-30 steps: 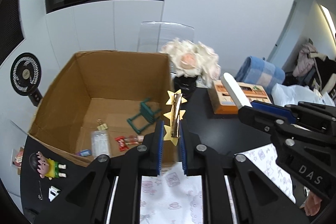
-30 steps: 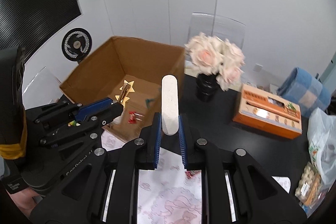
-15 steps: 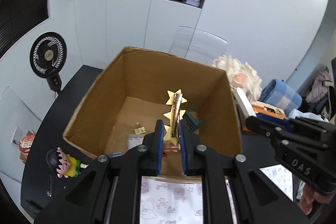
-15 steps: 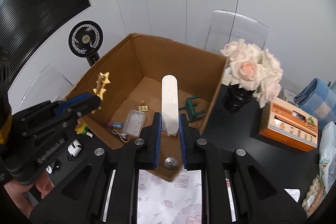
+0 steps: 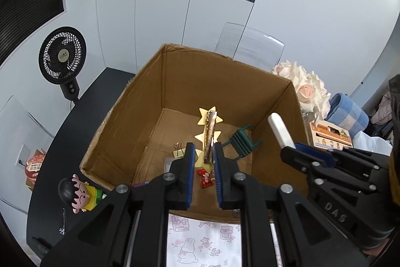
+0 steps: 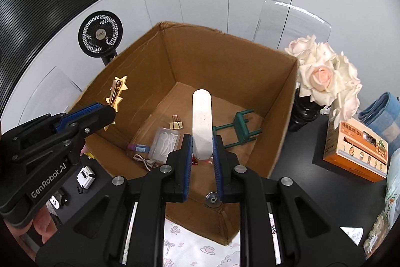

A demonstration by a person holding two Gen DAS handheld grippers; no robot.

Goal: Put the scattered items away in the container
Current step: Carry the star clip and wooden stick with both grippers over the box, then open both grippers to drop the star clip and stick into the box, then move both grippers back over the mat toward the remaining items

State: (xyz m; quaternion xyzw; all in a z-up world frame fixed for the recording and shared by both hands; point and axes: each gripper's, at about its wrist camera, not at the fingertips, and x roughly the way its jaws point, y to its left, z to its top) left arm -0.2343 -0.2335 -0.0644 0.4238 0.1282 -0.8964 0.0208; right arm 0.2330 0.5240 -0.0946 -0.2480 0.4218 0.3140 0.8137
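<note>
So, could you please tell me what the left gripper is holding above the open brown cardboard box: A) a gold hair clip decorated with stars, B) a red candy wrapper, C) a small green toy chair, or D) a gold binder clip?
A: the left gripper is closed on the gold star-decorated hair clip over the brown cardboard box, while the green toy chair, binder clip and red candy lie on the box floor.

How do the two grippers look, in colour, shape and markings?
Both grippers are black, angular plastic frames with silver round bolts. Each has two flat fingers lined with blue ribbed pads. The left gripper carries white letters "GenRobot.AI" on its side, seen in the right wrist view. The right gripper shows "DAS" on its side, seen in the left wrist view. No cables show.
</note>
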